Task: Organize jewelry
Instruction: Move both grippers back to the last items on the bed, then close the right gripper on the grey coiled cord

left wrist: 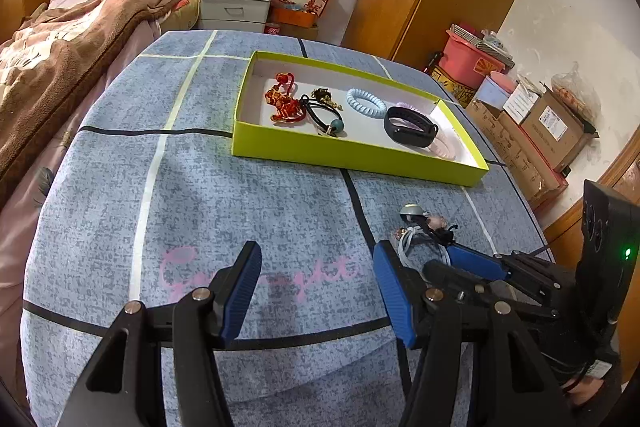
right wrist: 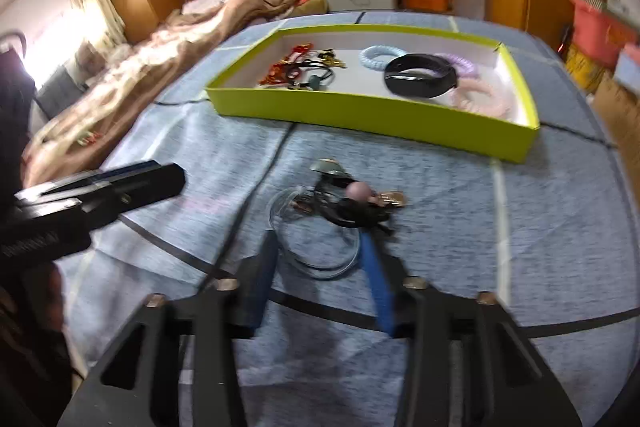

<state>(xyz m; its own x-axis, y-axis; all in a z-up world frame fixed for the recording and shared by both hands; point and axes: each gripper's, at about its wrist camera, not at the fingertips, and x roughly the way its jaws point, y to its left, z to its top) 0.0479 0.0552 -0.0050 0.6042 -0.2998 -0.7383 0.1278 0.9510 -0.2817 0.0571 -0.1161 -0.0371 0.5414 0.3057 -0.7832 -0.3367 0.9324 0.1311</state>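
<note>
Bedroom, blue checked bedspread [right wrist: 460, 195] as work surface. Tangle of hair ties [right wrist: 344, 205] lies on bedspread, near front wall of green box [right wrist: 376, 117]. Right gripper [right wrist: 320, 255] low over tangle, jaws narrowed around clear loop (pressing or not, cannot tell). Left gripper [left wrist: 316, 267] beside, jaws wide, empty. Box holds black wristband [left wrist: 410, 126], blue coil tie [left wrist: 366, 103], red ornament [left wrist: 282, 99].

A matt woven cloth sheet [left wrist: 200, 187] covers the bed, the lime tray [left wrist: 352, 151] looks like smooth matt cardboard, the black band [left wrist: 410, 126] inside is smooth rubbery plastic, and the gripper pads [left wrist: 394, 291] are ribbed blue rubber.
</note>
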